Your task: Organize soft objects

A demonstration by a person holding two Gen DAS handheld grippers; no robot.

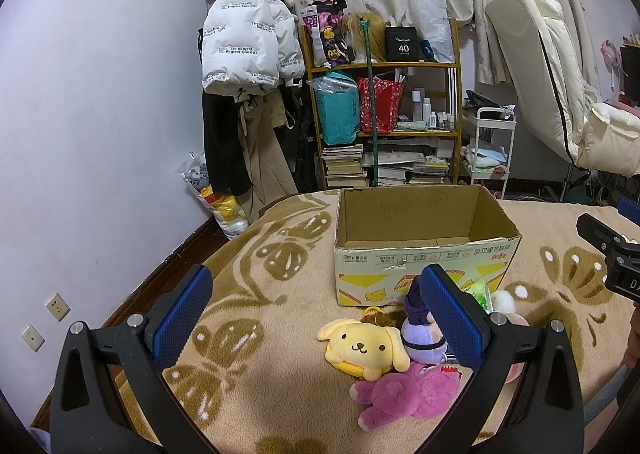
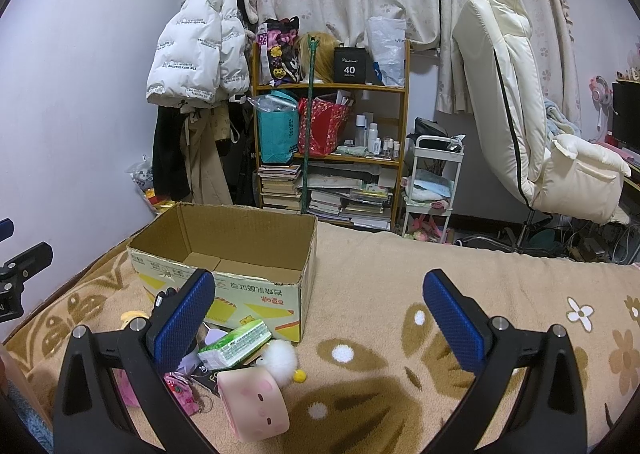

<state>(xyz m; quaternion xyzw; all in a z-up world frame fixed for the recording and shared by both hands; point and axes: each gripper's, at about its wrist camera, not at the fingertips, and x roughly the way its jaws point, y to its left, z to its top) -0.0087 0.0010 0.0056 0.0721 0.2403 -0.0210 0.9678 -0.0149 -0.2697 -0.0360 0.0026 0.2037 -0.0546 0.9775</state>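
An open cardboard box [image 1: 424,254] [image 2: 224,250] stands empty on the patterned blanket. In front of it lie a yellow dog plush [image 1: 364,346], a purple doll [image 1: 422,334], a pink bear plush [image 1: 408,390], a green tissue pack [image 2: 236,344], a white fluffy ball [image 2: 280,360] and a pink pig cube [image 2: 256,402]. My left gripper [image 1: 316,316] hovers open above the blanket, its right finger over the purple doll. My right gripper [image 2: 318,318] is open too, with the pig cube and white ball low between its fingers, nothing held.
The blanket [image 2: 400,334] covers a bed. Beyond its far edge stand a wooden shelf [image 1: 380,102] of bags and books, hung coats [image 1: 244,54], a white trolley [image 2: 436,182] and a cream recliner chair [image 2: 520,114].
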